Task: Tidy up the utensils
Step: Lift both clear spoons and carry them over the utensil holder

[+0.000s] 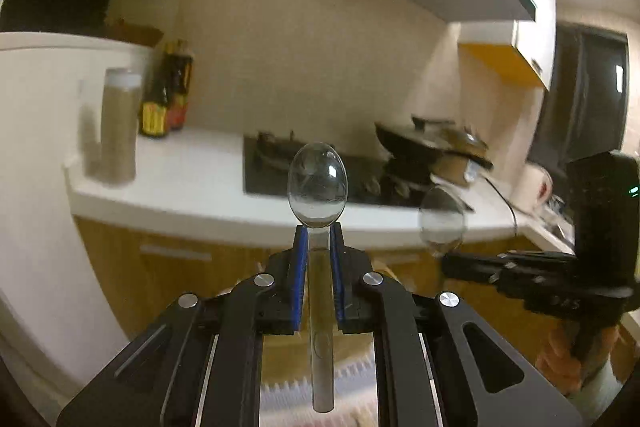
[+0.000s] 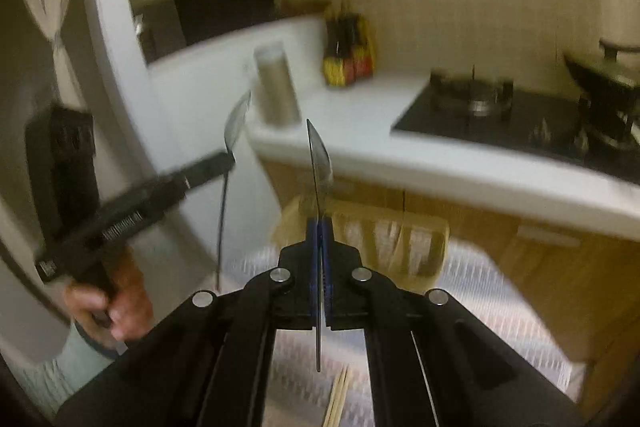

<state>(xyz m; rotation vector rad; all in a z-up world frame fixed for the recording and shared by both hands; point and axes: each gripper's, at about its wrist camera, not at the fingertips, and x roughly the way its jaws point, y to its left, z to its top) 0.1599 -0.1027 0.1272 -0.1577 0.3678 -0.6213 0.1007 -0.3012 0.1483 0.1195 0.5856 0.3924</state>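
Utensils are in both your claws, lifted in front of the white bench (image 1: 192,183) at twelve o'clock. Your left claw (image 1: 319,239) is closed on a clear spoon (image 1: 318,183), its long axis along the fingers, bowl at twelve o'clock. Your right claw (image 2: 319,227) pinches a second spoon (image 2: 320,163), edge-on. Wooden chopsticks (image 2: 338,399) lie below at six o'clock, nearer your right claw.

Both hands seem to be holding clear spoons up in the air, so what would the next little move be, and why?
Probably lower both toward the tan organizer below. The left gripper is shut on one clear spoon, the right gripper on another spoon, both aloft with nothing placed yet. Wooden chopsticks still lie on the mat.
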